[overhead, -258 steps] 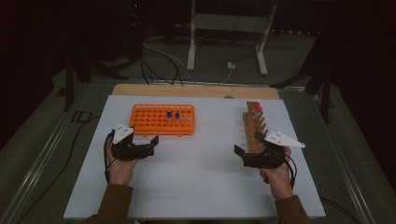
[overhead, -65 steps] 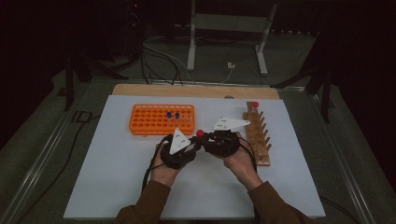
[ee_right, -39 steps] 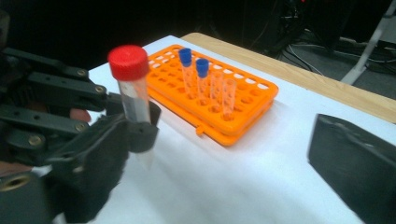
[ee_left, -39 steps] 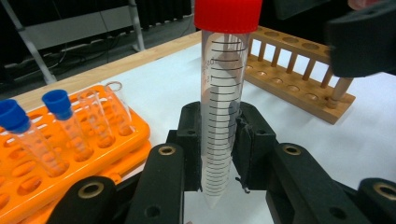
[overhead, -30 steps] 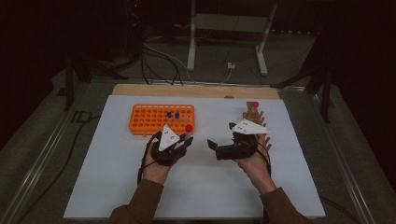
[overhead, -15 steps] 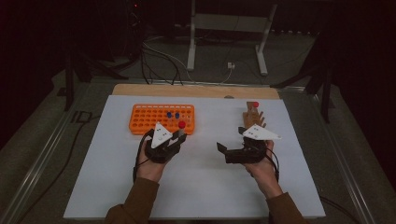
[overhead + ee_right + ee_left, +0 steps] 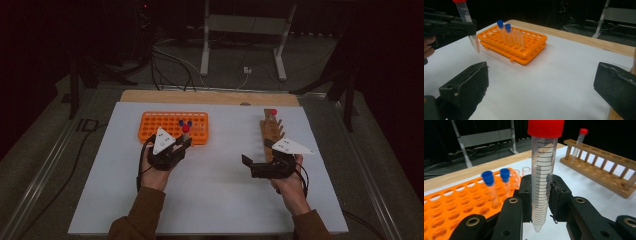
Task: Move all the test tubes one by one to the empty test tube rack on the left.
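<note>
A: Tube position? Clear conical plastic tube with red screw cap [image 7: 541, 173] is upright, pinched at its lower body between the pads of the left gripper [image 7: 172, 150], tip hanging free below the pads. It is held above the white desk [image 7: 215, 200], just at the near edge of the orange plastic tube rack [image 7: 150, 125].

B: Rack contents?

A: Two small clear tubes with blue caps [image 7: 496, 187] stand upright in its holes. The rack sits toward the far left of the desk.

B: Right side?

A: Right gripper [image 7: 260, 167] has its jaws spread wide with nothing between them, low over the desk. It is just beside the long wooden peg rack [image 7: 270, 132] near the right edge; one red-capped tube [image 7: 271, 114] stands at that rack's far end.
</note>
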